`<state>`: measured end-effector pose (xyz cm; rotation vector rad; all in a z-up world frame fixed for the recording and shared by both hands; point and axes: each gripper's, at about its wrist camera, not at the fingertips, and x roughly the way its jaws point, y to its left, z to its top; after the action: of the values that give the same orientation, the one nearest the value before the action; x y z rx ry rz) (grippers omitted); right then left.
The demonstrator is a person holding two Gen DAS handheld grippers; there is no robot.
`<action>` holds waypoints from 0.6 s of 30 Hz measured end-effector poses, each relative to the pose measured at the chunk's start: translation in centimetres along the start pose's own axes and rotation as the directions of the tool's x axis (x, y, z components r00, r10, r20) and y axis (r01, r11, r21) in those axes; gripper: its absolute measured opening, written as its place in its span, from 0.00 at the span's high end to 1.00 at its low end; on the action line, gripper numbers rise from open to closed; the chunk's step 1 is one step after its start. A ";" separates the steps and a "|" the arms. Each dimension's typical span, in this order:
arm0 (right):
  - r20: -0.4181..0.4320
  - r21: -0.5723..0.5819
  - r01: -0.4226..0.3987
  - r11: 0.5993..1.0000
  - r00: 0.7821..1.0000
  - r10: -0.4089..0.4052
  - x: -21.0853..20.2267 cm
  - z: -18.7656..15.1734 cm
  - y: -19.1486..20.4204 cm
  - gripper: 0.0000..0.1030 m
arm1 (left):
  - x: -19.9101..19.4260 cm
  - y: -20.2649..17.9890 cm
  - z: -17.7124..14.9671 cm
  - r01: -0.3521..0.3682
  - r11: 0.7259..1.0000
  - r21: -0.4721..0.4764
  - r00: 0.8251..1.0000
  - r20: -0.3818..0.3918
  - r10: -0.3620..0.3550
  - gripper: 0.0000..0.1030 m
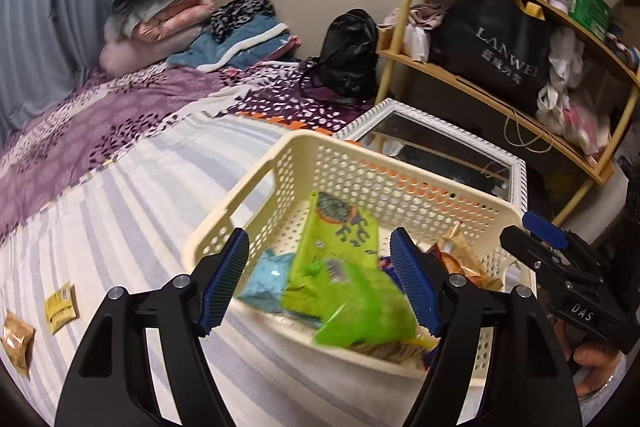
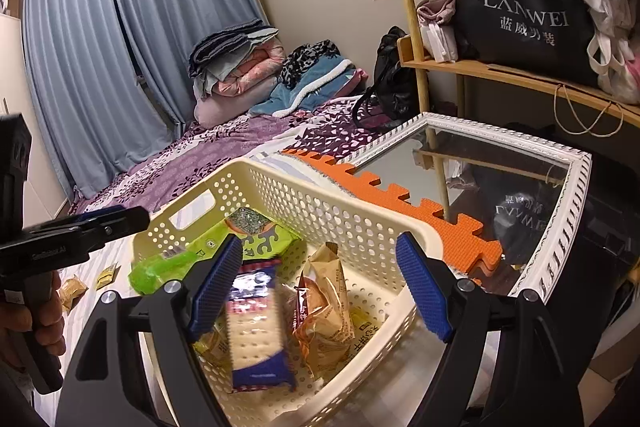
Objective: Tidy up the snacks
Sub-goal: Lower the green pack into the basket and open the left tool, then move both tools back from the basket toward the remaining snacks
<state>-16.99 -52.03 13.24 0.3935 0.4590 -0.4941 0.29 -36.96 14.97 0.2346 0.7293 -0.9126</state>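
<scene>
A cream perforated basket sits on the striped bed. Inside lie a green snack bag, blurred as if moving, a light blue packet, a blue cracker pack also blurred, and an orange-brown bag. My left gripper is open above the basket's near rim, nothing between its fingers. My right gripper is open over the basket, also empty. Two small packets, yellow and brown, lie on the bed at left.
A white-framed mirror lies beside the basket with orange foam mats under it. A bamboo shelf with a black bag stands at right. Folded blankets and a black backpack lie at the bed's far end.
</scene>
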 end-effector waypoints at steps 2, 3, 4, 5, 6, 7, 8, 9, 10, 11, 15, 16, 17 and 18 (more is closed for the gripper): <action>-0.002 -0.004 -0.004 1.000 1.000 0.004 0.2 0.0 0.4 0.24 | -0.4 0.8 -0.5 -0.022 1.000 -0.008 1.000 -0.002 0.022 0.28; -0.002 -0.006 -0.006 1.000 1.000 0.006 0.2 0.1 0.6 0.24 | -0.5 1.1 -0.6 -0.028 1.000 -0.011 1.000 -0.002 0.028 0.28; -0.001 -0.008 -0.009 1.000 1.000 0.009 0.2 0.1 0.9 0.24 | -0.8 1.5 -0.8 -0.032 0.999 -0.014 0.999 -0.001 0.032 0.28; 0.001 -0.010 -0.013 1.000 1.000 0.013 0.2 0.2 1.2 0.24 | -1.0 1.8 -0.9 -0.036 0.999 -0.019 0.999 0.000 0.036 0.28; 0.004 -0.014 -0.017 1.000 1.000 0.017 0.2 0.2 1.6 0.24 | -1.2 2.1 -1.0 -0.040 0.999 -0.023 0.999 0.000 0.040 0.28; 0.005 -0.017 -0.020 1.000 1.000 0.020 0.2 0.2 1.9 0.24 | -1.4 2.4 -1.2 -0.043 0.999 -0.026 0.999 0.001 0.043 0.27; 0.006 -0.021 -0.023 1.000 1.000 0.023 0.2 0.2 2.2 0.24 | -1.6 2.6 -1.3 -0.048 0.998 -0.028 0.999 0.002 0.048 0.19; 0.005 -0.027 -0.025 0.999 1.000 0.026 0.2 0.2 2.6 0.24 | -1.9 2.9 -1.4 -0.055 0.998 -0.031 0.998 0.008 0.055 0.15; 0.004 -0.035 -0.028 0.999 1.000 0.028 0.2 0.2 2.9 0.24 | -2.2 3.1 -1.5 -0.062 0.998 -0.032 0.998 0.017 0.063 0.12; 0.004 -0.041 -0.029 0.999 1.000 0.030 0.1 0.2 3.2 0.24 | -2.4 3.1 -1.6 -0.065 0.997 -0.031 0.998 0.022 0.065 0.12; 0.004 -0.055 -0.032 0.998 0.999 0.032 0.0 0.3 4.2 0.23 | -3.3 3.7 -2.0 -0.074 0.997 -0.029 0.997 0.032 0.075 0.07; 0.006 -0.057 -0.032 0.998 0.999 0.033 -0.1 0.3 4.5 0.22 | -3.5 3.9 -2.1 -0.079 0.996 -0.029 0.996 0.036 0.080 0.06; 0.008 -0.059 -0.032 0.998 0.999 0.033 -0.2 0.4 4.7 0.21 | -3.7 4.1 -2.1 -0.084 0.996 -0.029 0.996 0.039 0.085 0.06; 0.009 -0.062 -0.032 0.998 0.999 0.033 -0.2 0.4 5.0 0.20 | -3.8 4.3 -2.1 -0.090 0.995 -0.029 0.995 0.040 0.091 0.05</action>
<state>-14.40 -48.11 14.89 0.3380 0.4563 -0.4488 1.16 -30.93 15.48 0.2221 0.6872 -0.8182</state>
